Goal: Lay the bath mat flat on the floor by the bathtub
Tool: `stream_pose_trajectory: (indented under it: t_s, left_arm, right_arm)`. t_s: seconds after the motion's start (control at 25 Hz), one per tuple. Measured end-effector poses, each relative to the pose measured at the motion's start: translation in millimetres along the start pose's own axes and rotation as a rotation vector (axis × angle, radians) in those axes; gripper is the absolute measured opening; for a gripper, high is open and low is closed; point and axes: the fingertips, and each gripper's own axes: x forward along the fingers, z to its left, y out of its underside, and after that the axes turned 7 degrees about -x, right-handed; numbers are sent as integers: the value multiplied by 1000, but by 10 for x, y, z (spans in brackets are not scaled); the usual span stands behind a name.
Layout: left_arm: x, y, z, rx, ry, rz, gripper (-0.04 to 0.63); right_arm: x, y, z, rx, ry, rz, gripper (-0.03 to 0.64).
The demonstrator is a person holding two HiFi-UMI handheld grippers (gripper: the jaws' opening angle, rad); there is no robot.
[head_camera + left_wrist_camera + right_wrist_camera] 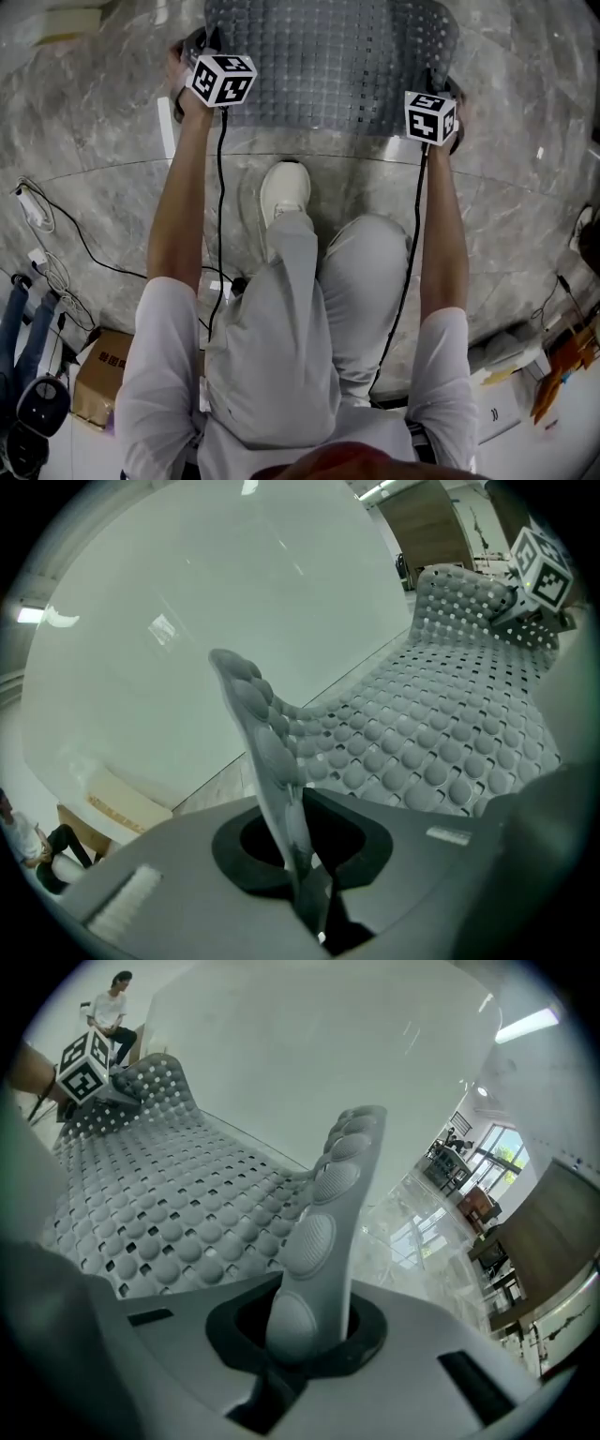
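Position of mat: the grey studded bath mat (328, 61) is held out ahead of the person's feet, over the marble floor (506, 216). It is spread side to side between the two grippers. I cannot tell whether its far edge touches the floor.

Left gripper (302, 860): the jaws are closed tight on the mat's near left corner. The corner stands up edge-on from between the fingers as a thin curled flap. The rest of the sheet falls away to the right, towards the other gripper's marker cube (542, 569).

Right gripper (302, 1335): the jaws are closed on the near right corner. A strip of mat rises upright out of the gap, with its rounded studs facing the camera. The sheet sags away to the left.

Both corners are pinched close to the mat's edge, and the body of the mat lies wholly beyond the fingertips. The sheet is not flat, since it dips in the middle and curls at both held corners.

Surroundings: a smooth white curved surface (187, 621) stands just behind the mat. A white shoe (284, 192) is planted on the floor just short of the mat's near edge. A cardboard box (101, 375) and loose cables (84, 248) lie to the person's left, well apart from the mat.
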Motion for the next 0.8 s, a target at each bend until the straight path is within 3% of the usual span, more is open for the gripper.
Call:
stream_pose_trajectory:
  t_s: [0.52,0.8]
  left_arm:
    - [261,183,94,-8,45,90,73]
    - [330,217,170,-14,62,73,119]
  right_arm:
    - [146,138,-269,-89,45,-21,111]
    - [356,290,-434,111,-57,30,214]
